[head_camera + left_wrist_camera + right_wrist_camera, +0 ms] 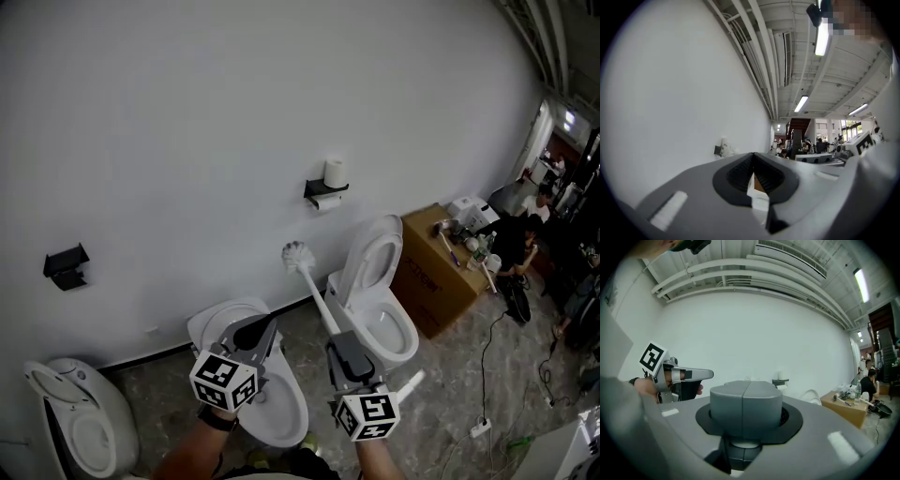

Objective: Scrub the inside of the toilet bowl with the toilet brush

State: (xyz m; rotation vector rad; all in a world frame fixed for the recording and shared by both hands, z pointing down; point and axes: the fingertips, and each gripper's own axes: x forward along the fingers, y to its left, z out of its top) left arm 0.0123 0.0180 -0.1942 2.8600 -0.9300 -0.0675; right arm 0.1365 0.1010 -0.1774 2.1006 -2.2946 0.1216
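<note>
A plain matte white wall (187, 122) fills most of the head view, and a glossy grey marbled floor (450, 403) is seen along the bottom edge. Three smooth white toilets are lined up against the wall. The toilet bowl (291, 412) lies at 6 o'clock, a second toilet (370, 258) with its oval lid raised at 4 o'clock, and a third toilet (103, 394) at 8 o'clock. A brown cardboard box (433, 281) is set at 3 o'clock.

The toilet brush (298, 256) is held up in front of the wall, its round bristled head well above the bowl. Its thin white handle is clamped in the right hand-held gripper (339, 342). The left hand-held gripper (253, 333) is held over the bowl's back, its jaws closed together on nothing.

A paper roll (335, 172) is mounted at 1 o'clock.
</note>
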